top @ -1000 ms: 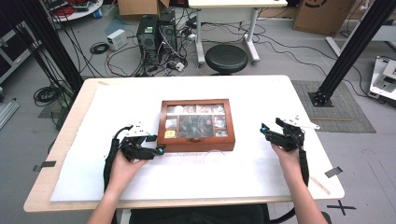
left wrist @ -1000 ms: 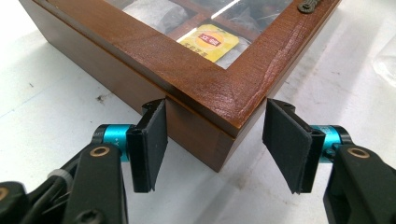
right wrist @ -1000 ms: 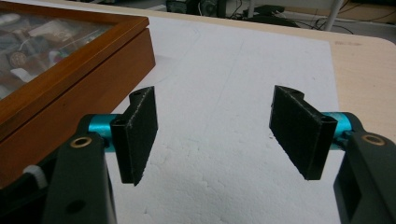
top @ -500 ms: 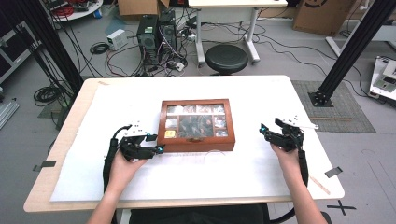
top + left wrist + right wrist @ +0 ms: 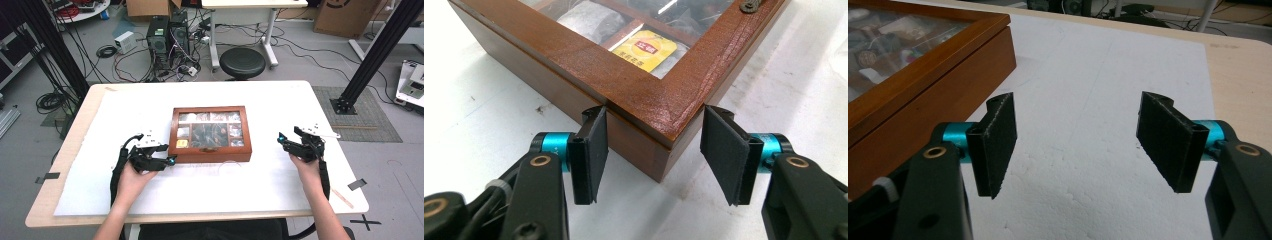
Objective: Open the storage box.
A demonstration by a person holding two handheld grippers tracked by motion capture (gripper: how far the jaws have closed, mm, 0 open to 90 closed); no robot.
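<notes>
One wooden box [image 5: 210,134] with a glazed lid lies flat at the middle of the white mat [image 5: 280,185]. Its long axis runs side to side across the table [image 5: 70,145], with the clasp side facing the person. Several compartments show under the glass; one holds a yellow sachet [image 5: 644,50].

Two grippers are present. The left gripper [image 5: 654,147] sits at the box's near left corner. Its jaws have just been closing; that corner stands between them, one pad against the box's side, the other just clear of it, so no grasp is made. The right gripper [image 5: 1078,145] rests on the mat right of the box, well apart from it, jaws spread and holding nothing.
</notes>
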